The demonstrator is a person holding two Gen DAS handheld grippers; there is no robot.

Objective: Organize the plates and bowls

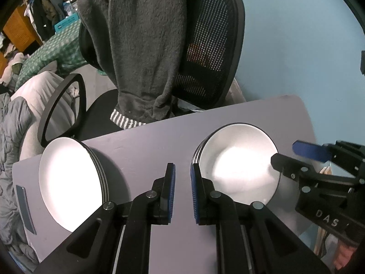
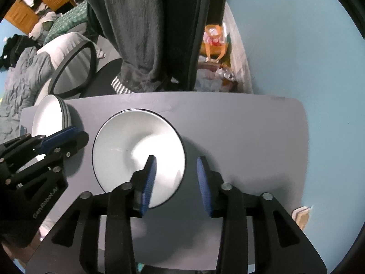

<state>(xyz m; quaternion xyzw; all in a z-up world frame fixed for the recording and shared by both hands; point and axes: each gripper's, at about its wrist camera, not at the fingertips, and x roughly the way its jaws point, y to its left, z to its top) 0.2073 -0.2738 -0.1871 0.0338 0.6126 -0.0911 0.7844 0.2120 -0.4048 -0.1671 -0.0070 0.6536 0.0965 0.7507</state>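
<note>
So the big thing here is the flat grey-lilac table, and everything else sits relative to that. Behind its far edge there's a black mesh office chair with a fuzzy dark grey blanket draped over it.

On the table itself: a stack of round white plates with dark rims roughly mid-table, and a stack of white bowls with dark outsides at the table's left end, near the far corner. Both look already nested, so my guess is the sorting is mostly done.

Handling-wise, these look like glazed ceramic or melamine. I'd say stiff, smooth, pretty slippery, and chippy if dropped. A whole stack would be heavy, so take one piece at a time, pinching the rim with one pad inside and one under the lip. The plate rim near the table's front edge looks easiest.

The right gripper hangs above the table with its jaws partway apart and empty, one blue pad over the plate stack's rim. The left gripper is over the table between the two stacks, jaws narrow with a slim gap, nothing in them.
</note>
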